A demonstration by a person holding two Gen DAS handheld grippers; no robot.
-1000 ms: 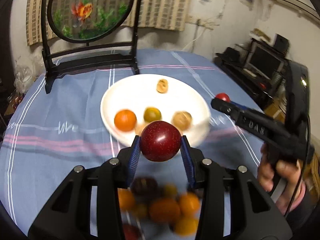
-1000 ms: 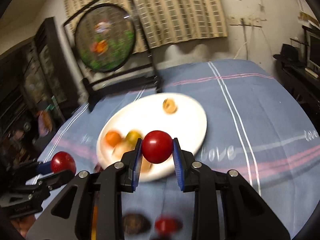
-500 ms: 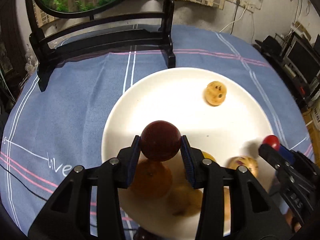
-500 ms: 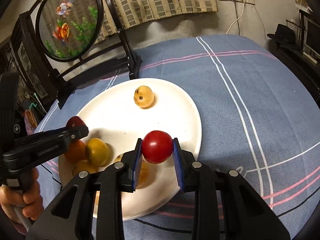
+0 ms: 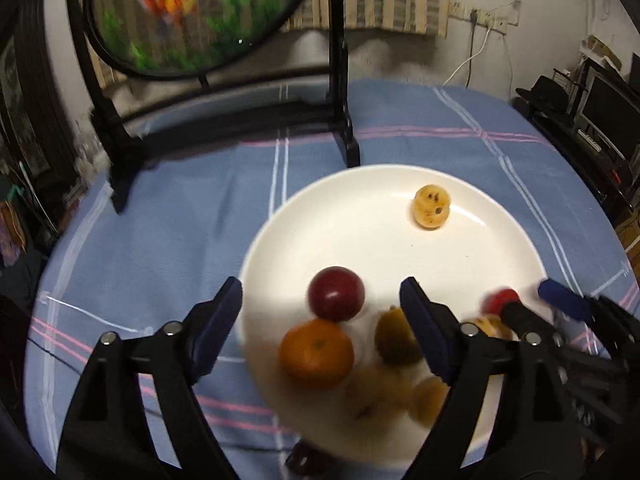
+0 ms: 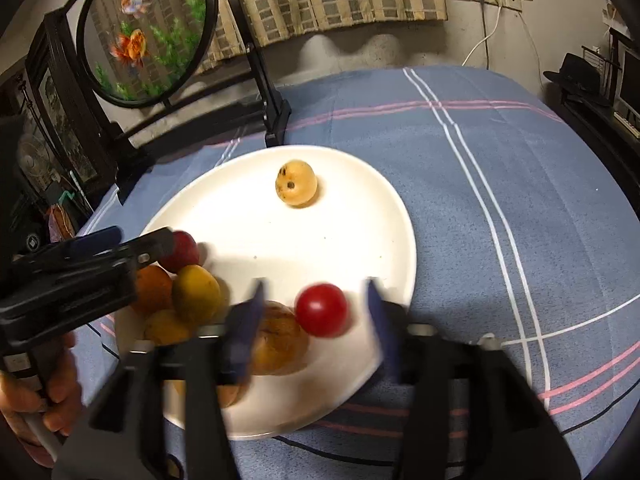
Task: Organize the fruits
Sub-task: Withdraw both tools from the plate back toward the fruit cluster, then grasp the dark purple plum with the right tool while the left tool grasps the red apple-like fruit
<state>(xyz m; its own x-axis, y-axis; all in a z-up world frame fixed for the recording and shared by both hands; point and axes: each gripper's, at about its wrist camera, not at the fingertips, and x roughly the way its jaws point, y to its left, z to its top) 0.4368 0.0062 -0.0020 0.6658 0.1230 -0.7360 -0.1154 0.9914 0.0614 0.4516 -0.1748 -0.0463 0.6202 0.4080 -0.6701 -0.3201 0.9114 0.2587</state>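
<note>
A white plate [image 5: 472, 256] [image 6: 360, 216] sits on the blue cloth. My left gripper [image 5: 322, 312] is open over its near left part; the dark red plum [image 5: 336, 293] [image 6: 185, 251] lies free on the plate between the fingers. An orange [image 5: 316, 353] and yellow fruits lie just in front. My right gripper [image 6: 316, 320] is open over the plate's near right part; the red tomato [image 6: 321, 310] [image 5: 498, 300] sits free between its fingers beside a brown fruit [image 6: 280, 340]. A spotted yellow fruit [image 5: 432, 207] [image 6: 296, 182] lies apart at the plate's far side.
A round goldfish screen on a black stand [image 5: 224, 112] [image 6: 264, 92] stands just behind the plate. A dark fruit [image 5: 304, 458] lies on the cloth before the plate's near rim. Shelves and a monitor [image 5: 612, 108] stand beyond the table's right edge.
Both grippers have opened. The plum dropped from the left gripper onto the plate and the tomato from the right. Both grippers moved nearer over the plate's near side.
</note>
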